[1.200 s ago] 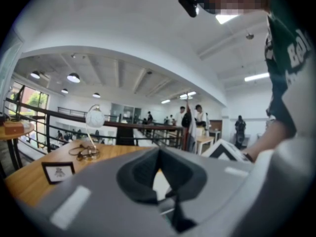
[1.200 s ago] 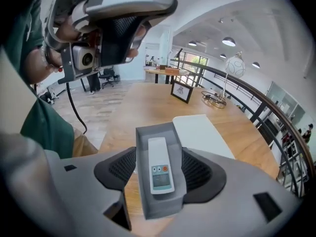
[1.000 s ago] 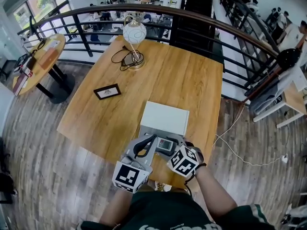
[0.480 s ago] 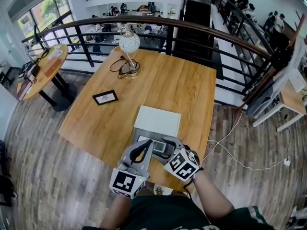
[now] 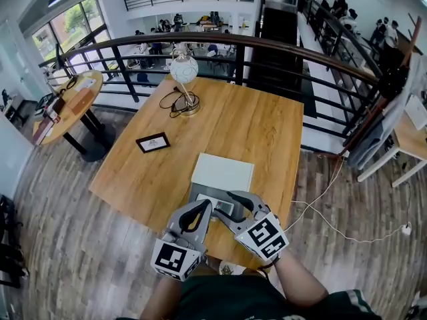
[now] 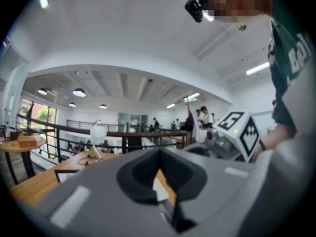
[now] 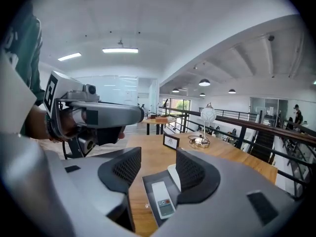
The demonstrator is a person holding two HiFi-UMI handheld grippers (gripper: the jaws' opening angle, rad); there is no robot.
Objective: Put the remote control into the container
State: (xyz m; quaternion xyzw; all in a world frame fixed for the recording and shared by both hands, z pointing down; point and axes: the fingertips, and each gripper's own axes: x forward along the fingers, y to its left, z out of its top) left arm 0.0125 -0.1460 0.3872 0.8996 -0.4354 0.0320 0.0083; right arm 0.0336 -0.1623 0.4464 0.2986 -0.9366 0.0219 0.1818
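Remote control (image 7: 163, 200) (white, with small coloured buttons) lying flat inside the gray container (image 7: 148, 184), its long side running along the tray. The container stands close to the near edge of the wooden table (image 5: 247, 125), just in front of the person. A flat white box (image 5: 222, 172) lies just behind it, touching or nearly touching its far wall.

Beyond the box the tabletop is bare wood out to the far edge, where a dark railing (image 5: 267, 45) curves round. The table's right edge lies near the container; the left half is open but for one picture frame (image 5: 153, 143). One lamp (image 5: 184, 69) stands at the far left corner, with a coiled cord (image 5: 175, 100) at its base.

Count: one remote, one container, one white box, one frame, one lamp, two grippers. A second, round table (image 5: 73, 99) stands well apart on the left. The container holds the remote alone.

Right gripper (image 7: 158, 166): above the container, jaws apart and just lately narrowing; the remote shows in the gap below them, untouched by either pad.

Left gripper (image 6: 159, 154): beside the right one over the near edge, jaws brought together on nothing.
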